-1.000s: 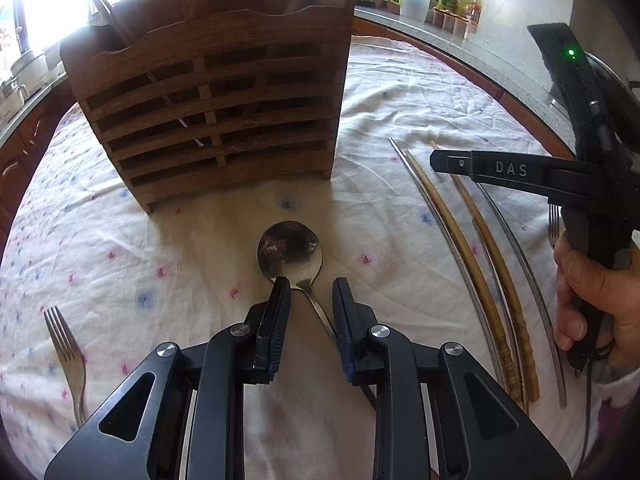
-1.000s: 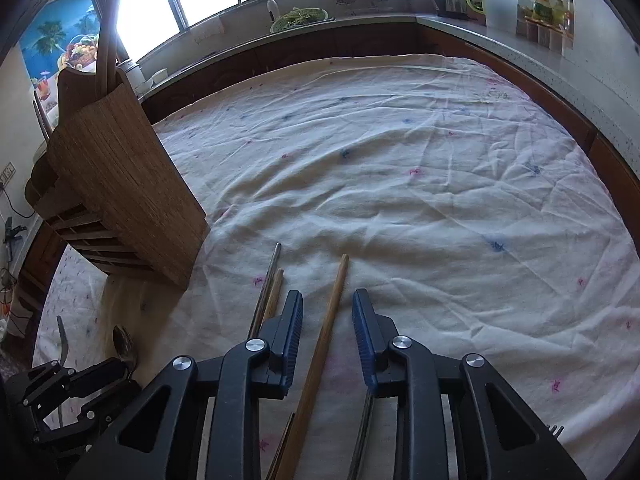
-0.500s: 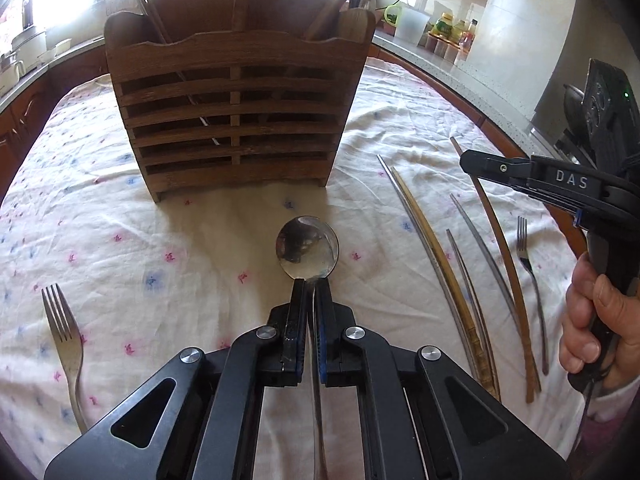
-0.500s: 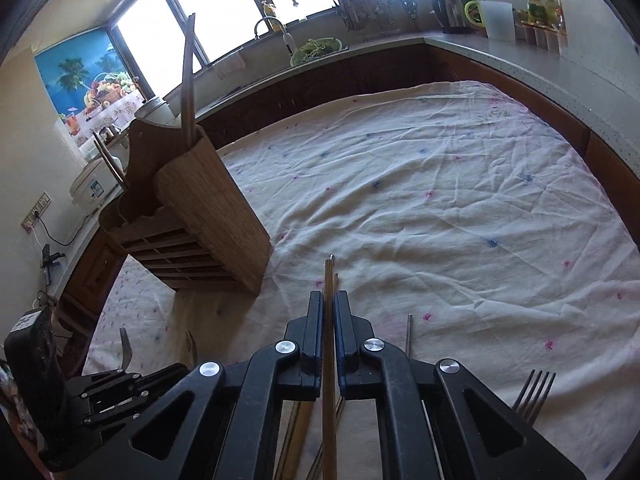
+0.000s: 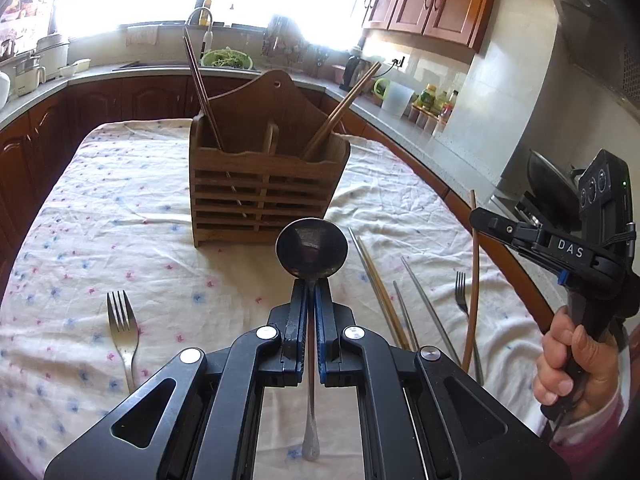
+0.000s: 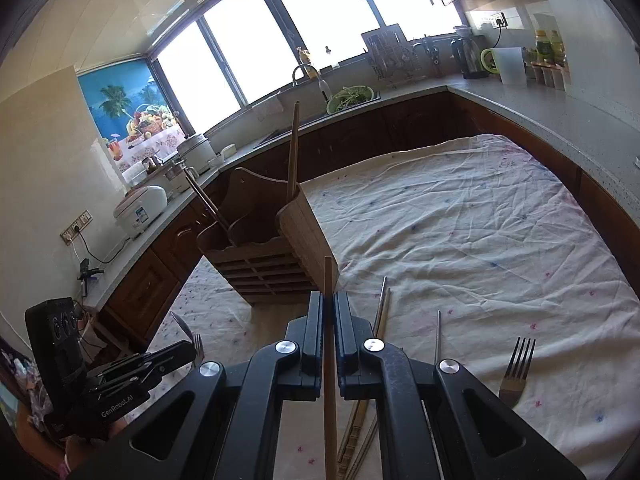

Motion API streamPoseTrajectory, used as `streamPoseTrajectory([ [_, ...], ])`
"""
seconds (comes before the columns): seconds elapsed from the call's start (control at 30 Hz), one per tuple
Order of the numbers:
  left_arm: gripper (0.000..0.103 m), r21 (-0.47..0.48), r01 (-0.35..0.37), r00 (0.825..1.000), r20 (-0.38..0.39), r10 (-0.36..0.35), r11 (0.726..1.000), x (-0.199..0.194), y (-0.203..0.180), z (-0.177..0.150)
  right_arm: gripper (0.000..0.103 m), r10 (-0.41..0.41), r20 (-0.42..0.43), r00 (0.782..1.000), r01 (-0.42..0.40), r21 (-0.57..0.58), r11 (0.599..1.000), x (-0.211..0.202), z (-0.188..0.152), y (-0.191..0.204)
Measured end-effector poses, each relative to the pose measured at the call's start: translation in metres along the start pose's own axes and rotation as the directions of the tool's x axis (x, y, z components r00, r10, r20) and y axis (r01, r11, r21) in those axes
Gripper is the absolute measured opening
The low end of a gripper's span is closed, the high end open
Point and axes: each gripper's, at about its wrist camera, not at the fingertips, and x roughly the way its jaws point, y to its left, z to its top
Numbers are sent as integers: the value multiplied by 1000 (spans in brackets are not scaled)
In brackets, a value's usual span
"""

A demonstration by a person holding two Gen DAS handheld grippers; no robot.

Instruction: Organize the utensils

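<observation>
The bottom edge is cutting off the wooden chopstick (image 6: 329, 408). The gripper arms are hiding the ends of the chopsticks (image 5: 390, 312) lying on the cloth.

We see a flowered tablecloth (image 5: 120, 216) under everything. Far off, a green bowl of vegetables (image 5: 227, 59) sits by the faucet (image 6: 301, 70). A rice cooker (image 6: 141, 210) stands left, a kettle (image 6: 469, 58) far right.

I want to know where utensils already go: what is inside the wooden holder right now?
The wooden holder has dark chopsticks leaning in its left compartment and wooden chopsticks in its right. A rounded wooden divider stands between. The slatted front hides their lower ends and the compartment floors.
</observation>
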Motion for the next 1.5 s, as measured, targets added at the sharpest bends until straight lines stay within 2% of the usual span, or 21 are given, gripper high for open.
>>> streamPoseTrajectory([
  [0.3,0,-11,11,996,86,-10,1000,-32,2,4,5,30,49,998,-29,-26,999,-22,3,15],
  [0.4,0,-18,-6,997,71,7,1000,-27,7,4,5,35,57,998,-33,-30,999,-26,4,18],
  [0.63,1,-47,-34,999,-41,32,998,8,17,0,5,49,87,995,-47,-29,998,-39,6,17],
  [0.67,4,-46,-35,997,-64,32,998,15,17,0,5,51,90,995,-49,-26,998,-40,6,16],
  [0.73,22,-39,-43,994,-102,39,998,31,14,1,5,56,93,994,-54,-20,998,-42,6,14],
  [0.8,29,-12,-48,990,-133,46,999,47,8,1,5,58,97,994,-57,-14,998,-45,6,12],
  [0.9,30,32,-46,982,-184,51,998,75,-4,2,5,61,103,993,-61,-3,998,-50,5,7],
  [1.23,29,145,-70,946,-305,112,987,158,-31,5,5,49,115,992,-54,34,998,-59,4,-9],
  [1.27,28,156,-74,947,-298,118,985,161,-33,5,5,50,114,992,-54,36,998,-58,5,-10],
  [1.33,5,163,-73,945,-303,120,984,164,-34,7,5,50,113,992,-55,39,998,-58,4,-10],
  [1.5,4,120,-47,968,-240,75,992,134,-26,14,5,53,117,992,-57,33,998,-58,5,-8],
])
